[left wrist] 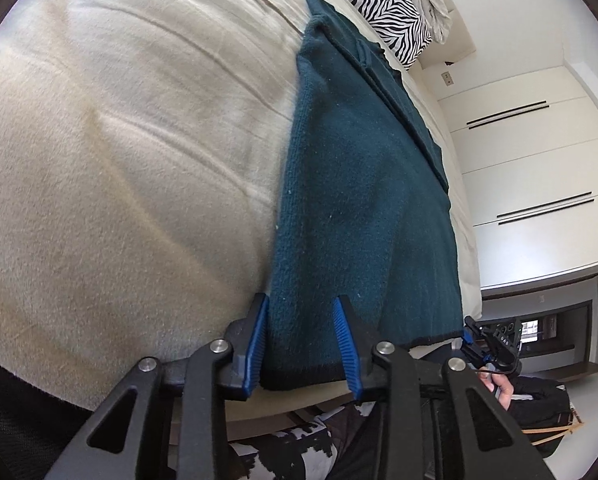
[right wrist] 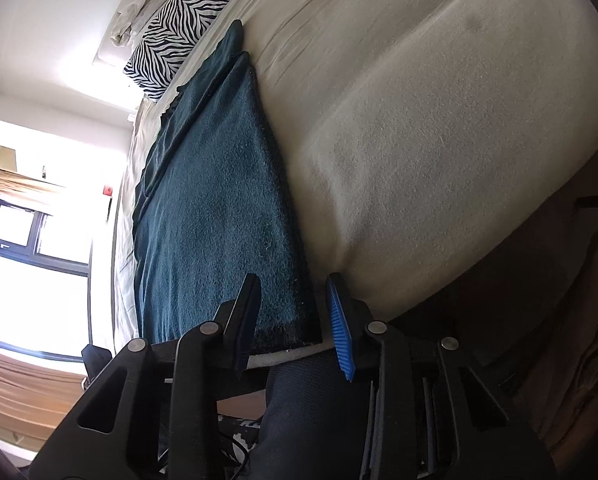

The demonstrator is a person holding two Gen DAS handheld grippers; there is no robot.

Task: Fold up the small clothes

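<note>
Teal knit garment (left wrist: 363, 200) lies flat on cream bed (left wrist: 119, 140), hem toward both grippers. Left gripper (left wrist: 301, 340): jaws narrow, garment's hem corner between them, pads not pressing. Right gripper (right wrist: 293, 320): jaws narrow, other hem corner between, no clamp. Zebra pillow (right wrist: 179, 28) far beyond.

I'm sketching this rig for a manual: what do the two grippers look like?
Both the left gripper and right gripper are matte black linkage frames with silver round pivot pins. Their fingers carry ribbed blue pads.

Dark teal knit garment (left wrist: 359, 200) lies flat, folded lengthwise, along the bed's edge.
</note>
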